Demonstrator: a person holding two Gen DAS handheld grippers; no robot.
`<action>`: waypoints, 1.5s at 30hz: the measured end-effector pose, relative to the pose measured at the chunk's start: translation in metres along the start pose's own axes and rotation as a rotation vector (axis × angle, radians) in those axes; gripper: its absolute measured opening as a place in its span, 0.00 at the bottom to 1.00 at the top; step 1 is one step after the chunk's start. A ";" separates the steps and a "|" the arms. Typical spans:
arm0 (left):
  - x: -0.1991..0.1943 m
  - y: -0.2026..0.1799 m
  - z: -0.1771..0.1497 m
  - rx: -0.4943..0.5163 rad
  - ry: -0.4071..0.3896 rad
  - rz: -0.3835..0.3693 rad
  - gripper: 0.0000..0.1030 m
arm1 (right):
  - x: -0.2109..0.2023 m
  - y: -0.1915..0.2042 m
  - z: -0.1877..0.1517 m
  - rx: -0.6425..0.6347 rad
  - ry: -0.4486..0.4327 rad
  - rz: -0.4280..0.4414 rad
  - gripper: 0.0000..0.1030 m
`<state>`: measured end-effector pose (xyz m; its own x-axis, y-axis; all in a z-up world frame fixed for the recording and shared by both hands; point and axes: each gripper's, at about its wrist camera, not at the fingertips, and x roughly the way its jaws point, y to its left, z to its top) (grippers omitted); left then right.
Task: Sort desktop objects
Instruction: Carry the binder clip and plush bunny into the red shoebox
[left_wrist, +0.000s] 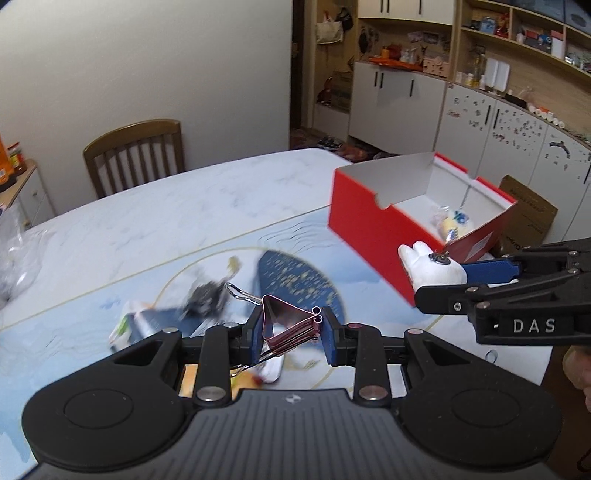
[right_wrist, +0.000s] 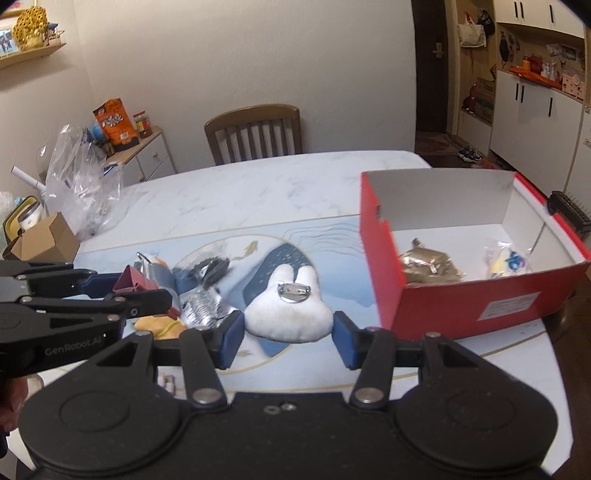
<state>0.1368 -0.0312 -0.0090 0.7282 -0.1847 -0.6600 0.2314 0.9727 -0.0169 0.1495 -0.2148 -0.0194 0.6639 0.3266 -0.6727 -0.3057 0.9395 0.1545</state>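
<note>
Above the bench (right_wrist: 258, 192), my left tongs (left_wrist: 291, 328) pinch the pink binder clip (left_wrist: 291, 323) and my right tongs (right_wrist: 288, 332) clamp the white plush rabbit (right_wrist: 288, 306), both beside the red box (right_wrist: 461, 306); the clip's slick folded steel could twist and slip out.

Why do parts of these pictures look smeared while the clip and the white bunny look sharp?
Left wrist view: the binder clip in the left gripper is crisp, while the items on the mat and the red box smear with motion. Right wrist view: the plush bunny in the right gripper is sharp; the box edge blurs slightly. Both views bend straight lines.
</note>
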 end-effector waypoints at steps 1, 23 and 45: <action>0.001 -0.004 0.003 0.004 -0.002 -0.007 0.29 | -0.002 -0.003 0.001 0.001 -0.004 -0.004 0.49; 0.058 -0.119 0.076 0.128 -0.041 -0.109 0.29 | -0.024 -0.118 0.030 0.031 -0.062 -0.057 0.49; 0.145 -0.187 0.129 0.194 0.052 -0.141 0.29 | 0.034 -0.223 0.082 -0.044 0.032 -0.047 0.49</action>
<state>0.2828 -0.2582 -0.0048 0.6467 -0.3047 -0.6993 0.4518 0.8916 0.0293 0.2958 -0.4051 -0.0174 0.6559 0.2782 -0.7017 -0.3049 0.9480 0.0909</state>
